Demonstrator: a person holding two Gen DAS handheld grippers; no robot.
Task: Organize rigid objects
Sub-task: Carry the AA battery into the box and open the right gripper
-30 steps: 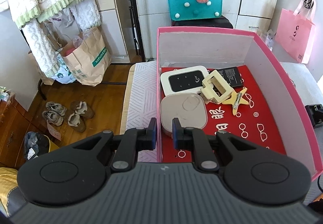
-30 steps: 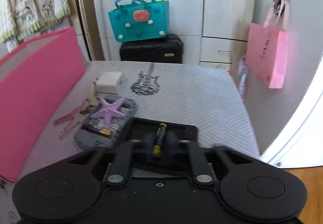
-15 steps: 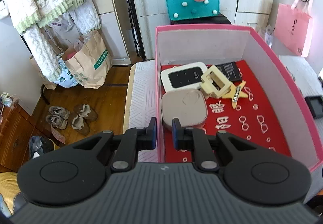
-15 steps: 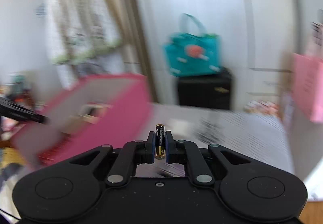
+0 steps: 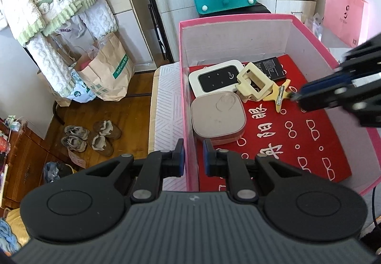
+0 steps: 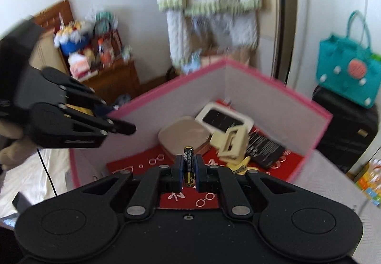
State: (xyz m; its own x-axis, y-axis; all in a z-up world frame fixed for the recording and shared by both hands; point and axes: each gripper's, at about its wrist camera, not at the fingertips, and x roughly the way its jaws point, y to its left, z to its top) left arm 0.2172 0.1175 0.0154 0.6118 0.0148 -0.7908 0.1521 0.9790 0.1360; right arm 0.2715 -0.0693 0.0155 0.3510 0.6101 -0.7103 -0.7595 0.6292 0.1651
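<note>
- step in hand: transfer of one item into the container. your right gripper (image 6: 189, 170) is closed on a small black-and-gold cylindrical battery (image 6: 188, 165), which stands upright between the pads with its tip above them.
- the battery sits over the near edge of the open pink cardboard box with a red printed floor (image 5: 281, 18), not yet lowered to the floor.
- your left gripper (image 5: 193, 156) has its jaws nearly closed astride the box's left wall, one finger outside and one inside; whether the pads press the wall cannot be told. judged role: steadying the box.
- already in the box: a rounded beige square case (image 5: 218, 116), a white rectangular device with a black panel (image 5: 215, 78), a cream plastic claw clip (image 5: 253, 84), a flat black rectangular battery pack (image 5: 271, 68) and a yellow star-shaped clip (image 5: 279, 95). they fill the far left part; the near and right floor is bare.
- next move, as judged: lower the right gripper toward the bare red floor, clear of the beige case and the star clip, then part the jaws close to the floor.
- caution: the battery is round and will likely roll on release; lay it flat where possible.
- keep the left gripper in place until the battery is released.
</note>
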